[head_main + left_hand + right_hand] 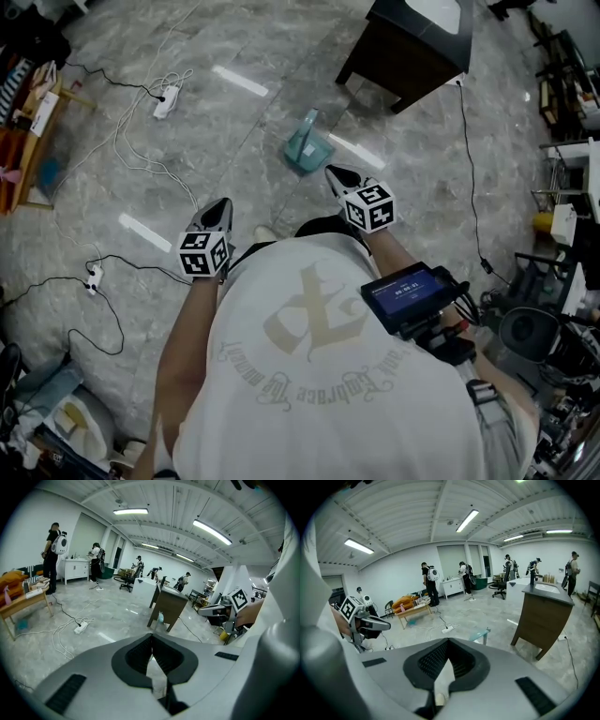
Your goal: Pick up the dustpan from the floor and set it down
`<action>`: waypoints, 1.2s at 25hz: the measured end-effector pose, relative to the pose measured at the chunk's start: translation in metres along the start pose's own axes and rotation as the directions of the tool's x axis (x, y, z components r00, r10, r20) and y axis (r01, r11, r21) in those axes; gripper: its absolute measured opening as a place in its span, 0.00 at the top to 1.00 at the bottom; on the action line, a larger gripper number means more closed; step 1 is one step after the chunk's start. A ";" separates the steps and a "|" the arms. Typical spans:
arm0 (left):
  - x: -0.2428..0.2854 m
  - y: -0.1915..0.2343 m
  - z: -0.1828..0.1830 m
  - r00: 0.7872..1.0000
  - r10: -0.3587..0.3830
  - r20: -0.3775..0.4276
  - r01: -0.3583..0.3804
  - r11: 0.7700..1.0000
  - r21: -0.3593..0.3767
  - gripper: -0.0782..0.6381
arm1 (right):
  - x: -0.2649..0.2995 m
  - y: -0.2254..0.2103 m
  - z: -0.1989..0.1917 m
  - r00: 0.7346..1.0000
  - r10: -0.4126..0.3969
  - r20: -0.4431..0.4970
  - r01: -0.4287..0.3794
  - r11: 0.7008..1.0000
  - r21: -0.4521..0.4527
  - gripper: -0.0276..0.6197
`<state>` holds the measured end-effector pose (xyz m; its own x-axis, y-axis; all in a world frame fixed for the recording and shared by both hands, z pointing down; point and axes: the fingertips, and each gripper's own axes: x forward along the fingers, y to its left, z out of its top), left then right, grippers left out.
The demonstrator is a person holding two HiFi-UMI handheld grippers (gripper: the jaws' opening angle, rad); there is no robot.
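Far on the left, a power strip (167,100) lies loose on the floor (281,56). A foot could catch on it and trip the person. The left gripper (220,208) is pinched closed with nothing in it. The dustpan (307,145) sits on the floor in the middle, far from the person. It is just ahead of the right gripper (339,175), not touching it. This gripper is pinched closed and empty too. If its jaws do not open first, I think they will only bump the dustpan and push it away. Far on the right stands a dark cabinet (412,47). The dustpan could slide under it.
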<state>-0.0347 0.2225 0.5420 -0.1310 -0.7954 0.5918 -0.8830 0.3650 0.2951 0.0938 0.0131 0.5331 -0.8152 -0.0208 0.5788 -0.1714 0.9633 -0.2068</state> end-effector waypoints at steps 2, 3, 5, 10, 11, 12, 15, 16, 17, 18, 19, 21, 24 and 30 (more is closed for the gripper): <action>-0.005 0.010 0.000 1.000 0.007 0.004 -0.007 1.000 -0.005 0.87 | 0.007 0.003 0.005 1.000 -0.008 0.007 0.008 1.000 0.007 0.93; -0.007 0.015 0.000 1.000 0.012 0.007 -0.012 1.000 -0.010 0.87 | 0.011 0.004 0.007 1.000 -0.008 0.009 0.008 1.000 0.006 0.93; -0.012 0.022 -0.001 1.000 0.026 0.013 -0.026 0.999 -0.025 0.87 | 0.016 0.008 0.011 1.000 -0.007 0.013 0.007 1.000 0.003 0.93; -0.017 0.028 -0.008 0.999 0.047 0.012 -0.046 0.997 -0.066 0.87 | 0.028 0.010 0.021 1.000 0.011 0.021 -0.012 1.000 0.020 0.93; -0.016 0.029 -0.009 0.999 0.049 0.011 -0.048 0.996 -0.070 0.87 | 0.031 0.009 0.021 1.000 0.016 0.020 -0.016 1.000 0.020 0.93; -0.016 0.029 -0.010 0.999 0.052 0.009 -0.051 0.996 -0.073 0.87 | 0.034 0.008 0.022 1.000 0.016 0.020 -0.016 1.000 0.016 0.93; -0.015 0.038 -0.012 0.998 0.063 -0.006 -0.064 0.995 -0.083 0.87 | 0.045 0.003 0.024 1.000 0.001 0.027 -0.001 1.000 -0.003 0.93; -0.012 0.044 -0.011 0.998 0.067 -0.016 -0.068 0.994 -0.084 0.87 | 0.053 0.000 0.026 1.000 0.000 0.025 0.000 1.000 -0.001 0.93; -0.010 0.050 -0.008 0.997 0.068 -0.028 -0.070 0.994 -0.081 0.87 | 0.061 -0.003 0.028 1.000 0.000 0.021 0.000 1.000 0.006 0.93; -0.007 0.054 -0.005 0.997 0.066 -0.038 -0.069 0.995 -0.075 0.87 | 0.068 -0.006 0.029 1.000 0.000 0.015 0.000 1.000 0.020 0.93; -0.004 0.058 -0.001 0.997 0.063 -0.047 -0.066 0.996 -0.065 0.87 | 0.075 -0.010 0.030 1.000 -0.004 0.008 0.003 0.999 0.036 0.93; 0.003 0.064 0.008 0.996 0.059 -0.060 -0.062 0.997 -0.048 0.87 | 0.084 -0.020 0.032 1.000 -0.017 -0.005 0.017 0.997 0.071 0.93; 0.018 0.074 0.024 0.996 0.053 -0.068 -0.056 0.998 -0.037 0.87 | 0.094 -0.032 0.032 0.999 -0.041 -0.026 0.043 0.996 0.084 0.93; 0.059 0.080 0.067 0.996 0.008 -0.088 -0.007 1.000 0.016 0.87 | 0.115 -0.056 0.035 0.997 -0.048 -0.062 0.054 0.994 0.095 0.93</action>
<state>-0.1431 0.1721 0.5503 -0.0979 -0.7467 0.6579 -0.8894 0.3623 0.2788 -0.0093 -0.0525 0.5840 -0.7699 -0.0508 0.6361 -0.2673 0.9308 -0.2492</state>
